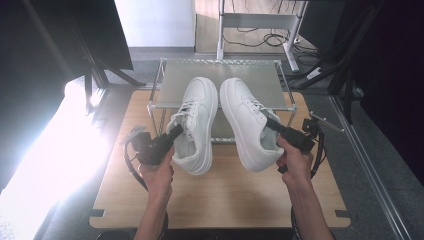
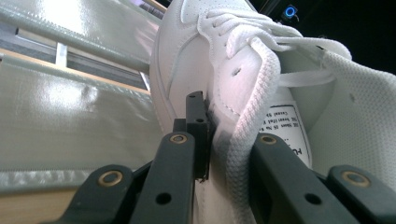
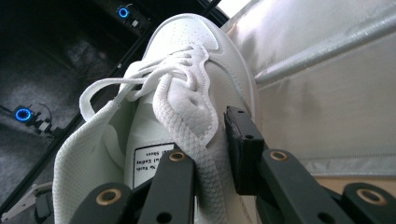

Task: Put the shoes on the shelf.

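I am holding the left shoe [image 1: 196, 125] in the left gripper [image 1: 172, 136] and the right shoe [image 1: 249, 122] in the right gripper [image 1: 272, 125], each clamped on its collar, toes toward twelve o'clock over the rack [image 1: 175, 82], neither seeming set down yet.

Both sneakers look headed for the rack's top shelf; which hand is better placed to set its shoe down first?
Probably left, narrowly. The left gripper holds the left sneaker with its toe further over the shelf. The right gripper holds the right sneaker angled further off it.

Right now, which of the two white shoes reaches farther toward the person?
The right-hand shoe, held by the right gripper: its heel hangs lower over the wooden table than that of the left-hand shoe in the left gripper.
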Motion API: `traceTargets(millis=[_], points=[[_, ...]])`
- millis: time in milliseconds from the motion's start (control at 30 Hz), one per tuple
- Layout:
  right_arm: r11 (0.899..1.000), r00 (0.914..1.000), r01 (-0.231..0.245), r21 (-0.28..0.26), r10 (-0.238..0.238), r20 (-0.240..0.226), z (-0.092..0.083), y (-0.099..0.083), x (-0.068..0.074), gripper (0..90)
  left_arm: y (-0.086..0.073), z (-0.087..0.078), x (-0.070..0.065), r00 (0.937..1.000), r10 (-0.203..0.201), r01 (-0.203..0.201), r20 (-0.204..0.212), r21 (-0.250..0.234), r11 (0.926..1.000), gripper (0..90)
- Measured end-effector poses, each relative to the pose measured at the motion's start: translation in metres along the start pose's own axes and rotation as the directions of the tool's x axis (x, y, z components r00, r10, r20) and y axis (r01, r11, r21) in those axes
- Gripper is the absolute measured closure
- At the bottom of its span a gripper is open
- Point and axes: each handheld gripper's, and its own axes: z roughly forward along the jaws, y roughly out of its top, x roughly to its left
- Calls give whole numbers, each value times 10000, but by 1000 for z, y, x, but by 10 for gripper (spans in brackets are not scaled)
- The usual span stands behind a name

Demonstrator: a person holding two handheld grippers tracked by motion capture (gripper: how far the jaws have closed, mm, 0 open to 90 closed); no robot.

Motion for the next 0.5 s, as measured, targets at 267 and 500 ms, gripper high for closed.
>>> traceTargets(millis=[267,500], points=[[9997,9997,-176,-168,179,170,18,12,6,803,12,20,-2,9994,-201,195,-294,-190,9996,834],[9992,9979,-59,-389,84,640,34,25,13,803,26,35,1,9980,-436,425,-447,-258,9988,834]])
